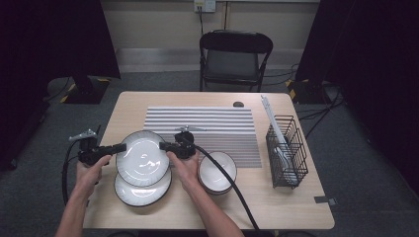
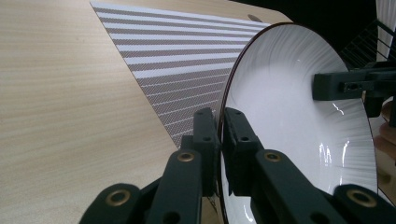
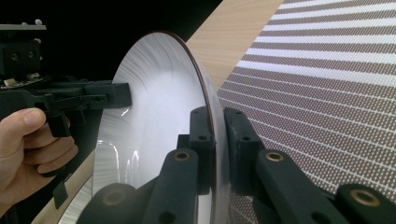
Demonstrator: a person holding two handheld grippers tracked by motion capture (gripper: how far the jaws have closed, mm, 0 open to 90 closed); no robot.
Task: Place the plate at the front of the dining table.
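High view: plate (image 1: 142,157) between both jaws

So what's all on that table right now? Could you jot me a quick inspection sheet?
Surface: wooden table, striped mat on it.
Job's things: top plate held by both rims above a second plate.
Clutter: bowls; wire rack with utensils.
Grippers: left gripper and right gripper, jaws shut on top plate.
Cables: black cable crosses the bowls.
Surroundings: folding chair, dark curtains.

A striped mat (image 1: 202,127), wire rack (image 1: 288,153), bowls (image 1: 218,173) and folding chair (image 1: 233,59).
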